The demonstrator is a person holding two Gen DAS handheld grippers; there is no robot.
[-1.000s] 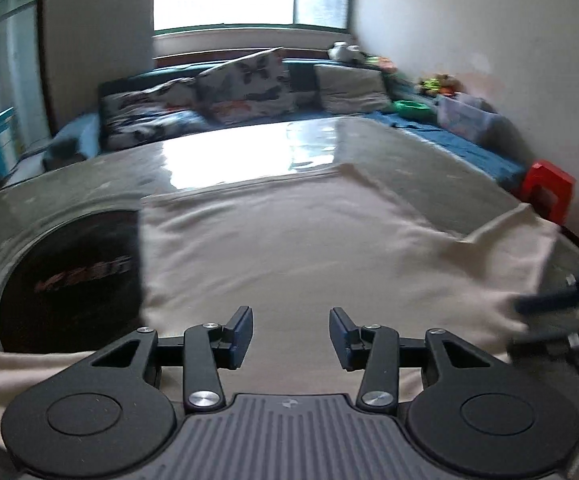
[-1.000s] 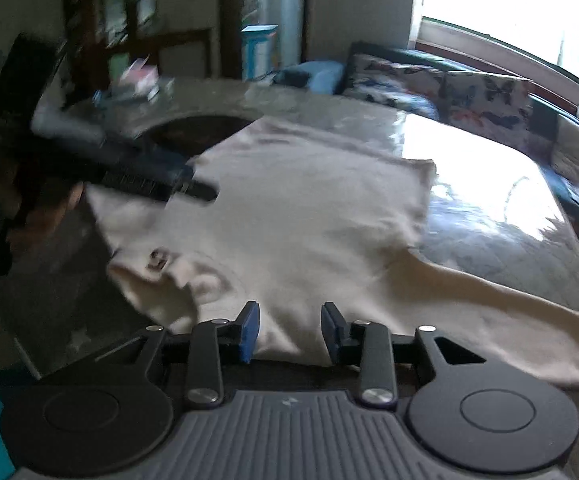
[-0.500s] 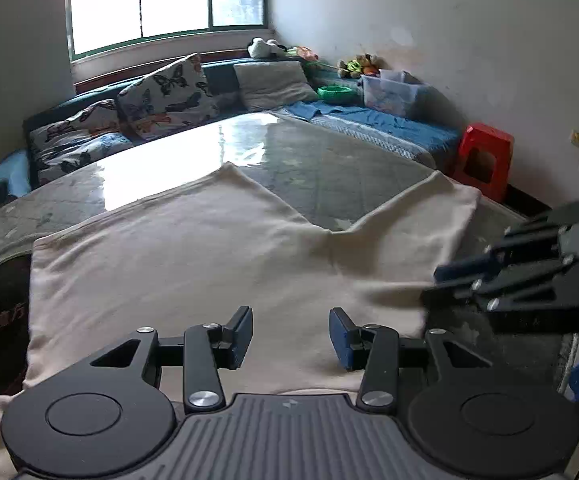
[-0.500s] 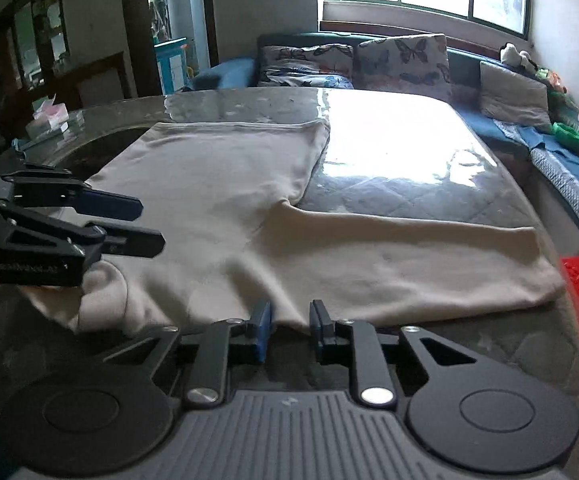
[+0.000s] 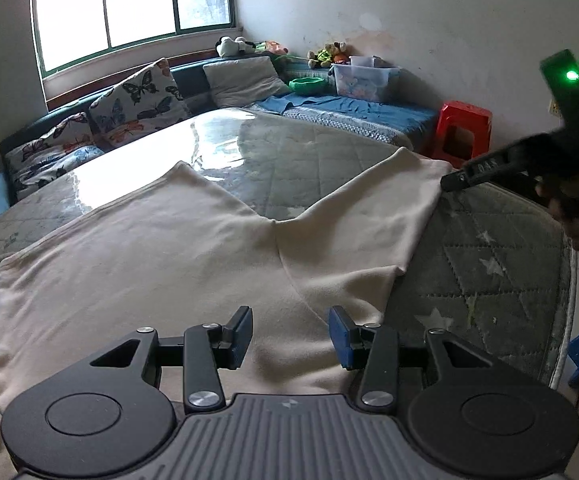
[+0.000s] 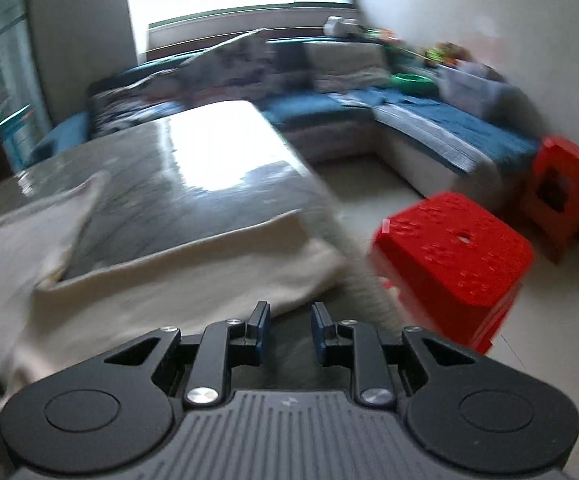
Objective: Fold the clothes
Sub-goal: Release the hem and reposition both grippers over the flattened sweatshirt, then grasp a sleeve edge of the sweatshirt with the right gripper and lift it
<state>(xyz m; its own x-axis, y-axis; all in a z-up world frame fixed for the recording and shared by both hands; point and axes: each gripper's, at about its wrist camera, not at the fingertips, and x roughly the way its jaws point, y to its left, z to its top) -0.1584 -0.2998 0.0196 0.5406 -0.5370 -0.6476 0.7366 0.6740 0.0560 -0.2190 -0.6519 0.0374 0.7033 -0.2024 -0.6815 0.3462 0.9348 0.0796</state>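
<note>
Daylight is pouring through a green-framed window (image 5: 133,8) and glaring off the glossy surface (image 5: 289,160). A blue corner sofa (image 6: 429,120) is running along stained white walls (image 5: 429,20), carrying butterfly cushions (image 5: 137,96). Two red stools (image 6: 453,256) are standing on the pale floor (image 6: 369,184).

One cream long-sleeved cotton garment (image 5: 161,256) lies on one grey quilted, glass-topped table (image 5: 485,264), with two red plastic stools (image 6: 453,256) on the floor beside it, two butterfly-print cushions (image 5: 137,100), one plain grey cushion (image 5: 241,80), one green bowl (image 5: 307,85) and one clear storage box (image 5: 363,78).
</note>
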